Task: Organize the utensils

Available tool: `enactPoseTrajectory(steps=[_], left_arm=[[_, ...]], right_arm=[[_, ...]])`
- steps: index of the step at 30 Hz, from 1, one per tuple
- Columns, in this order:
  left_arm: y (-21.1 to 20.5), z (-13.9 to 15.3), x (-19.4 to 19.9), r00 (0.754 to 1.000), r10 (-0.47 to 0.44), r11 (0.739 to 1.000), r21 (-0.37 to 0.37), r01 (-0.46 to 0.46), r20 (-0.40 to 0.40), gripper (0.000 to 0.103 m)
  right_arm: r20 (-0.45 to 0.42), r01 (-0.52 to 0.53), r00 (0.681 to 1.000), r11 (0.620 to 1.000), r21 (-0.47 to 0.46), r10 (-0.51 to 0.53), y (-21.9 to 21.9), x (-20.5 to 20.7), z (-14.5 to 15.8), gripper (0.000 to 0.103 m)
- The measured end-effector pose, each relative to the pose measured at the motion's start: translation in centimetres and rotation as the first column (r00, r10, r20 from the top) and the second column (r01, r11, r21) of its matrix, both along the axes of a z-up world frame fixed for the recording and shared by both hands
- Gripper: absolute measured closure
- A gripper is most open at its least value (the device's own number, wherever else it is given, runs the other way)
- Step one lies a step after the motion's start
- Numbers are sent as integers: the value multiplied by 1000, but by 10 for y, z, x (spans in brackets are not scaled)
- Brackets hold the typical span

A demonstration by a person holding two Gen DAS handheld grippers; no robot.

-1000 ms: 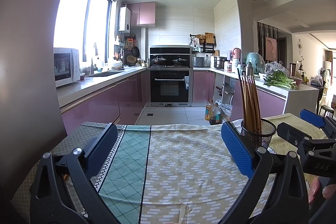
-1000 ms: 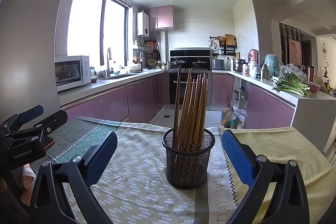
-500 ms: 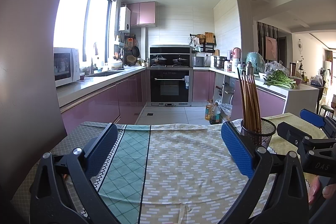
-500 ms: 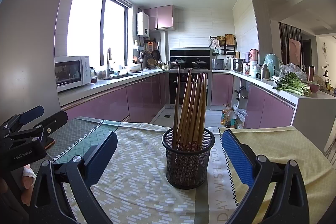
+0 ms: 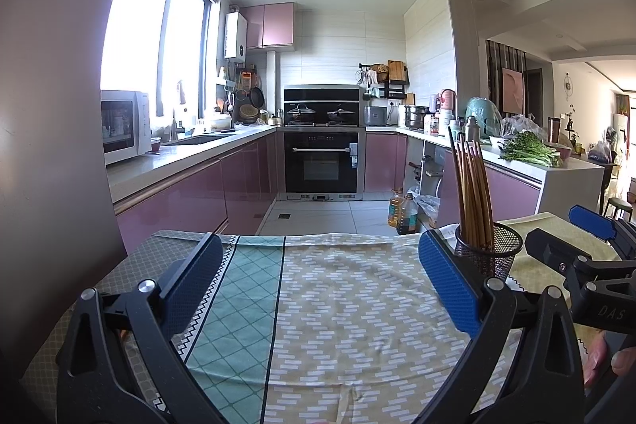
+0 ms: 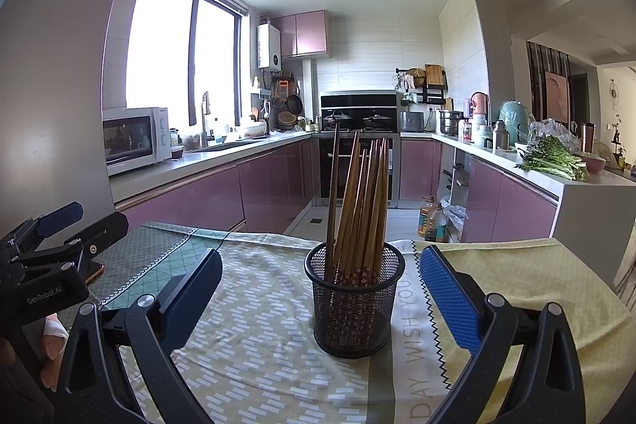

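right wrist view: a round black wire-mesh holder [image 6: 353,308] is seen upright on the patterned yellow and green tablecloth [image 6: 254,344], centred between and slightly beyond the wide-open, empty right gripper [image 6: 318,289]. a bundle of brown wooden chopsticks [image 6: 359,201] with floral-patterned lower ends is held in it, leaning a little to the right, one darker stick apart at the left. left wrist view: the left gripper [image 5: 318,281] is spread wide over bare cloth, nothing gripped; the holder stands just beyond its right finger.
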State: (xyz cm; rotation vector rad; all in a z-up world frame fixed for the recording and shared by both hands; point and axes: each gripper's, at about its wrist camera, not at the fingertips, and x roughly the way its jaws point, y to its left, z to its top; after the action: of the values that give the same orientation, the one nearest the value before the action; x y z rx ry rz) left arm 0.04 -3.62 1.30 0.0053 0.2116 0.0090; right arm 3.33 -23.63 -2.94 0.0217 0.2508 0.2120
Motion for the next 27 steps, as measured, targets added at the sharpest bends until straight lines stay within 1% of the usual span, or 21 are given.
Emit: enactPoseTrajectory(steps=[27], left_arm=[[0,0,1,1000,1,1000,-1,-1,-1,6]], right_arm=[[6,7,1000,1000,1,-7,2,0,0,7]])
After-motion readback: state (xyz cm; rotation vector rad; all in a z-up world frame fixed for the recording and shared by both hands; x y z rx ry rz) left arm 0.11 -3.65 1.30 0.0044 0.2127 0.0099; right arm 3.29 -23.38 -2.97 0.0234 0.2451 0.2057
